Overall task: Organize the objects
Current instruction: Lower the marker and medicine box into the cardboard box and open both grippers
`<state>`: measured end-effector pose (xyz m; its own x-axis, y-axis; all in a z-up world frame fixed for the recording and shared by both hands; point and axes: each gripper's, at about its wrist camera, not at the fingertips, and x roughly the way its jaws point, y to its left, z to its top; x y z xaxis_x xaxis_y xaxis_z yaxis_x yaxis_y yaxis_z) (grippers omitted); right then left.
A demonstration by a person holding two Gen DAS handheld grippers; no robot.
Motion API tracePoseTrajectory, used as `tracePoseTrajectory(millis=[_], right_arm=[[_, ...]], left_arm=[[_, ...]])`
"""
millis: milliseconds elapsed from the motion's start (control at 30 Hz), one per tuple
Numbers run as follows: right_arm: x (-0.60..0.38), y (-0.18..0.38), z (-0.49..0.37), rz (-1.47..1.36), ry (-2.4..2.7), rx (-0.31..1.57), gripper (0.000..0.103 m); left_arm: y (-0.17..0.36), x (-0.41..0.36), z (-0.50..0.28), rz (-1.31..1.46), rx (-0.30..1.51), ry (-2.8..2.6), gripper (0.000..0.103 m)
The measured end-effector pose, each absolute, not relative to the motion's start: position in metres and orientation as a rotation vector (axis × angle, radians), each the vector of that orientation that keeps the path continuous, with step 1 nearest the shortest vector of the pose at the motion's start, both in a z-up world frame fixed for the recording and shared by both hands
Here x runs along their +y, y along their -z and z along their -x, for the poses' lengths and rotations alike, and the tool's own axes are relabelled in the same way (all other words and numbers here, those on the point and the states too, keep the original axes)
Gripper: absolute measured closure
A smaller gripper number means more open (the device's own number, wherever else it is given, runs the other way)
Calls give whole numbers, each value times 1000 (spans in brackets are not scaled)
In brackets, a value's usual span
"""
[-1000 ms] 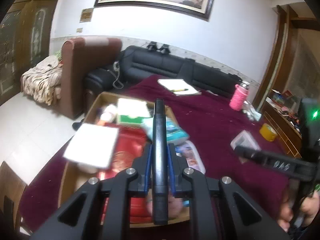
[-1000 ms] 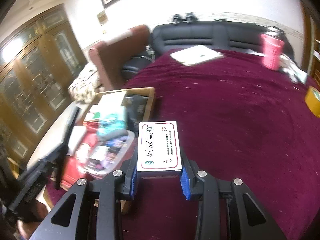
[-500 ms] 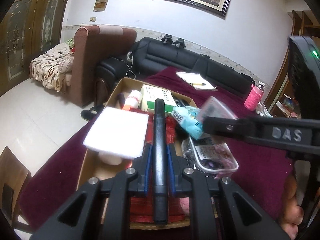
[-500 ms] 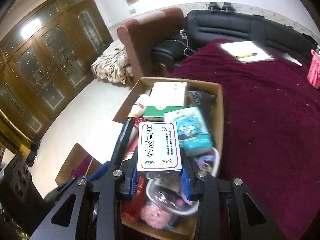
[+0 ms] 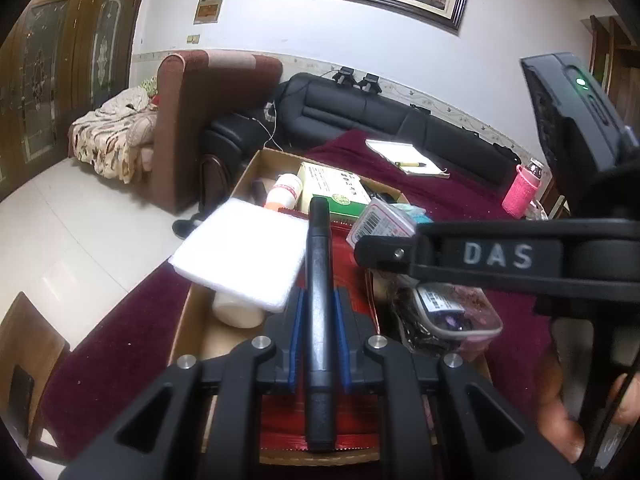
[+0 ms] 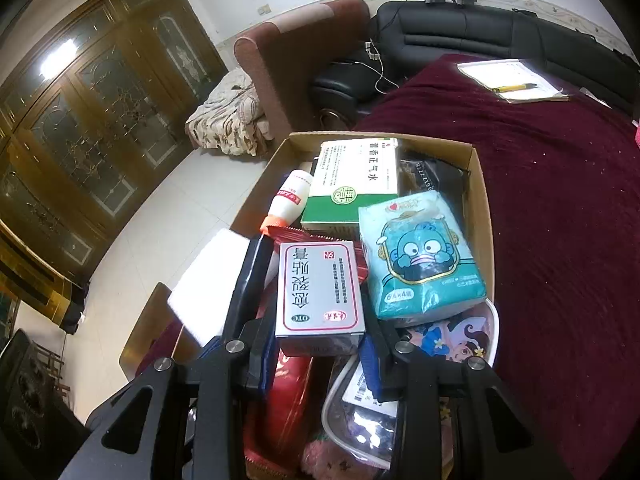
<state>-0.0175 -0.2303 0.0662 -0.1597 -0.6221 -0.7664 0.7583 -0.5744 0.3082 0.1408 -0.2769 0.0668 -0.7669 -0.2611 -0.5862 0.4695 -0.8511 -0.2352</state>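
Silver-grey medicine box [image 6: 320, 292], clamped in the right gripper [image 6: 320, 344], has travelled from the maroon cloth to over the cardboard box [image 6: 478, 184], nearing release; left gripper [image 5: 318, 344] clamps a black marker [image 5: 318, 280] at six o'clock.

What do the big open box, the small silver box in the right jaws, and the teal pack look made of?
Big box: corrugated cardboard, matte brown, raw cut edges. Silver box: thin printed card, semi-gloss, crisp folded corners. Teal pack: soft plastic film, shiny and wrinkled; probably tissues inside.
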Motion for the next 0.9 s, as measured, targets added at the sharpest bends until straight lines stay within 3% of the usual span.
tracePoseTrajectory(millis=[900], right_arm=[[-246,-53,28,-1136,1884,209,64]], left_arm=[[-64,-264,-133,-775,402,2551,88]])
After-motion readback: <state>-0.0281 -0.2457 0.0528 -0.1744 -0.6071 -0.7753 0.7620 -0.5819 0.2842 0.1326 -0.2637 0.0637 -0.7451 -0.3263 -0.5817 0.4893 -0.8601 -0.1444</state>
